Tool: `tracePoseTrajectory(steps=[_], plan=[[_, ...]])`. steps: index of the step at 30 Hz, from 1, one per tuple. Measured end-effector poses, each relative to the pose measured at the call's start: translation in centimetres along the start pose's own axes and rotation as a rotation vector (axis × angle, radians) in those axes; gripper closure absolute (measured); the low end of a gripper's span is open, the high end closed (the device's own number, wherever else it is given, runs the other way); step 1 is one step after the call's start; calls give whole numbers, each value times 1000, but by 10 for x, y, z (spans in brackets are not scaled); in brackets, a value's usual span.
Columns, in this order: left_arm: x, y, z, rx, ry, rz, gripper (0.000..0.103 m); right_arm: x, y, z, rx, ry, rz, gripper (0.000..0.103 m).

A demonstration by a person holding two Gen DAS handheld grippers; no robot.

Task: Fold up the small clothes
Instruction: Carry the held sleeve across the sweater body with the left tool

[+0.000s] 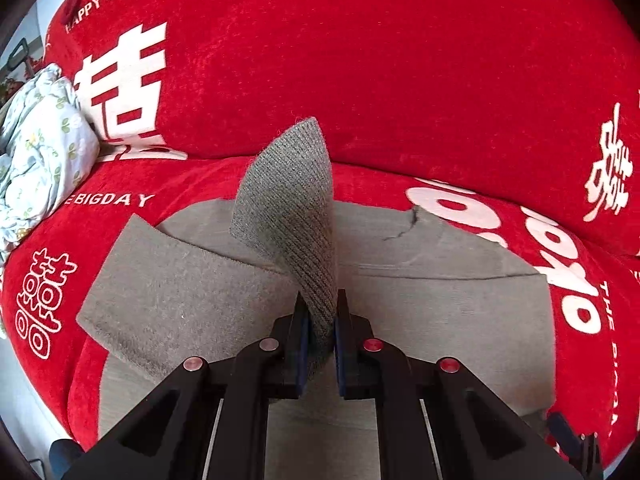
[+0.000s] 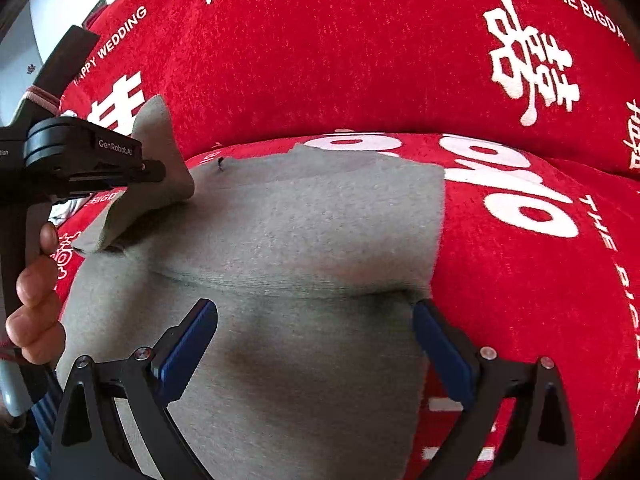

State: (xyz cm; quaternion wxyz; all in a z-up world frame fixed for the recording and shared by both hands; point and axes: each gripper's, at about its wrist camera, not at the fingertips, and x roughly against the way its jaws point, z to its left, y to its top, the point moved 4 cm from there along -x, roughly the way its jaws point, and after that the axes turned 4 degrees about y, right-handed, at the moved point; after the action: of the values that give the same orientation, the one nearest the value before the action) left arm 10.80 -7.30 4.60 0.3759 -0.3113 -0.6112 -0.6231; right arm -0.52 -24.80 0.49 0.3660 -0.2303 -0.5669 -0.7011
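A grey knit garment point(image 1: 432, 296) lies spread on a red sofa seat; it also fills the middle of the right wrist view point(image 2: 304, 248). My left gripper point(image 1: 320, 336) is shut on the ribbed cuff of a grey sleeve point(image 1: 292, 200) and holds it lifted above the garment. From the right wrist view the left gripper point(image 2: 154, 170) shows at the left with the raised sleeve point(image 2: 160, 160) in it. My right gripper point(image 2: 316, 344) is open and empty, low over the garment's body, its blue pads point(image 2: 188, 344) on either side of it.
The red sofa cover point(image 1: 360, 60) with white wedding lettering forms the seat and backrest behind the garment. A crumpled pale floral cloth point(image 1: 40, 152) lies at the left end of the seat. The seat's front edge point(image 1: 24, 360) drops off at the lower left.
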Motion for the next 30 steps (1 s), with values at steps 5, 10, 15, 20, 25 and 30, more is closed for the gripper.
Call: tracePoseTrajectory(steps=[5,10,15,20,25,30], plan=[[6,-1,-20,-23,-27,-4,92,7,3,-11,-16,-5,-10,4],[9,-5,-42,-50,-45,-3,92,11,5,-24,-41,-13,-6,4],[7,-11,-62,-74,-63,10,92,16,7,-45,-92,-25,-10,4],[2,-17,-78,-94,-71,23,92,19,7,-60,-141,-32,-17,4],[-7,-24,-88,-106,-86,44,92,18,6,-67,-163,-35,-19,4],[-16,-28,-93,-101,-126,67,92,15,5,-67,-162,-37,-11,4]])
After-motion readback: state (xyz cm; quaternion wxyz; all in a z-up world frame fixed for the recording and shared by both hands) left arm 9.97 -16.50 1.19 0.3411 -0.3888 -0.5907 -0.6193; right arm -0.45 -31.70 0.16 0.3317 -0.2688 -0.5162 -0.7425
